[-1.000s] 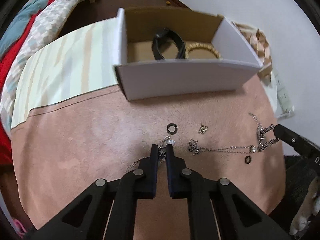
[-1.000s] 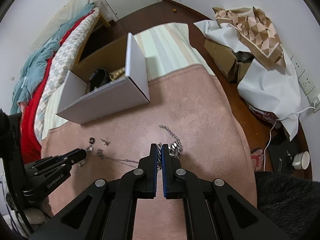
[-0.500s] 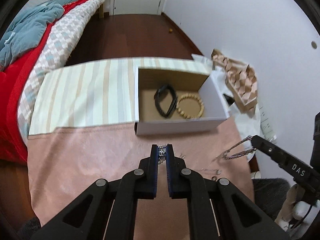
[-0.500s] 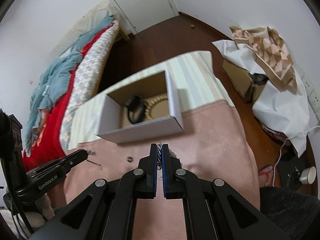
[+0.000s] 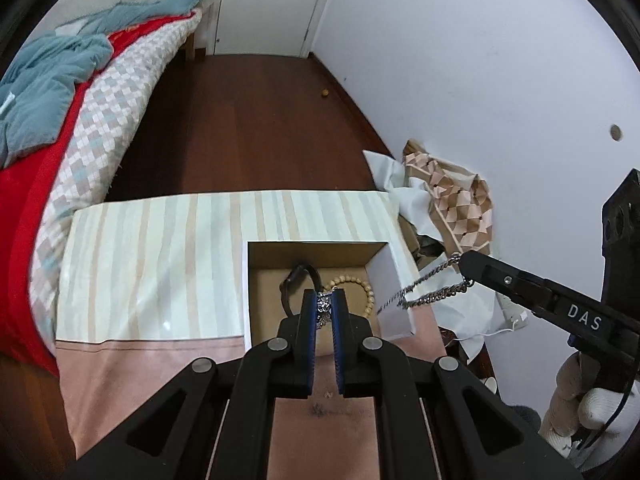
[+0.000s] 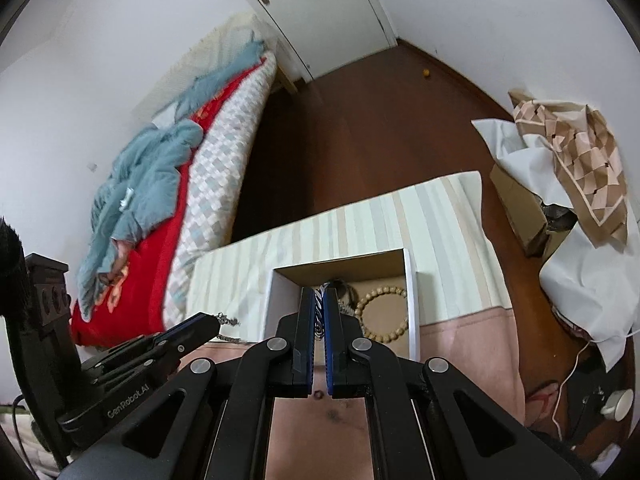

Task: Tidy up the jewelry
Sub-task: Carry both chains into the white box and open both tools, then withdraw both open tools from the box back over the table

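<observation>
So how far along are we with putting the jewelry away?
Already in the box: a black band and a beaded bracelet. In hand: the left gripper and right gripper each pinch part of a silver chain, held up by the box. Left: release it inside. A small ring lies on the pink mat.

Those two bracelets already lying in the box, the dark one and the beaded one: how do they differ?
The black band is dark, smooth and strap-like; the beaded bracelet is pale tan and made of round beads. The band looks bent and partly stands up; the beaded one lies flat in an open ring. Both rest side by side on the floor of the white box, partly hidden behind the left claw.
</observation>
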Action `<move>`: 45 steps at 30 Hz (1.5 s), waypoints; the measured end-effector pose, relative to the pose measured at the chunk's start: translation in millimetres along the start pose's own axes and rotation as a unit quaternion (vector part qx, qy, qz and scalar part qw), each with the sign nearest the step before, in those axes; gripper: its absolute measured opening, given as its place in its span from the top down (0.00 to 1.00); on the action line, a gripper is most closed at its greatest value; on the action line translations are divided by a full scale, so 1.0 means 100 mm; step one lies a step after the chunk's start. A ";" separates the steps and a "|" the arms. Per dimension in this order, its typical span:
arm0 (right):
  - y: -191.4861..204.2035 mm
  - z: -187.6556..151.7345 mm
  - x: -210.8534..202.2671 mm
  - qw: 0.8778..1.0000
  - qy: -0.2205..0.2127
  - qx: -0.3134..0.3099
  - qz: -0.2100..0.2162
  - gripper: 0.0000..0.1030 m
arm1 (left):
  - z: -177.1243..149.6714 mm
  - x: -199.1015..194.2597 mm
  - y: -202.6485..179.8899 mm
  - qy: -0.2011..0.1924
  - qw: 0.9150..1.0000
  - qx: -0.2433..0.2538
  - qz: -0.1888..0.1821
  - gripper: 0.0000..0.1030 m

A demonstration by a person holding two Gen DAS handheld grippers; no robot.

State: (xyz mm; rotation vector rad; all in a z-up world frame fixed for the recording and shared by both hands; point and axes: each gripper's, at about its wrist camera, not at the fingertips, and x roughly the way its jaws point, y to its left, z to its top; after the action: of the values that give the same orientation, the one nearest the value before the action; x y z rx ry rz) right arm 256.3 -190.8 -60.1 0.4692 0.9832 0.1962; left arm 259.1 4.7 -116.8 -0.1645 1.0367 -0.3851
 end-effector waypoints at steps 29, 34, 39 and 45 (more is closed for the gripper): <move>-0.18 0.00 0.86 0.984 0.108 -0.057 -0.130 0.37 | 0.24 0.61 0.26 0.039 0.989 -0.026 0.143 0.36; -0.16 -0.19 0.76 0.975 0.089 -0.075 -0.188 0.14 | -0.03 0.47 0.29 0.024 0.983 -0.018 0.183 0.10; -0.14 -0.34 0.68 0.970 0.071 -0.079 -0.220 0.03 | -0.22 0.35 0.28 0.014 0.978 -0.009 0.206 0.00; -0.04 -0.43 0.55 0.969 0.052 -0.083 -0.229 0.00 | -0.38 0.16 0.26 0.006 0.978 -0.012 0.209 0.00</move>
State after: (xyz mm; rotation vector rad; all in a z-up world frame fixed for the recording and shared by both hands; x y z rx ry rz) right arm 250.0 -161.8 -123.8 0.0701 1.1406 -0.1139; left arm 239.3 24.0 -156.5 0.0363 1.0581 0.0079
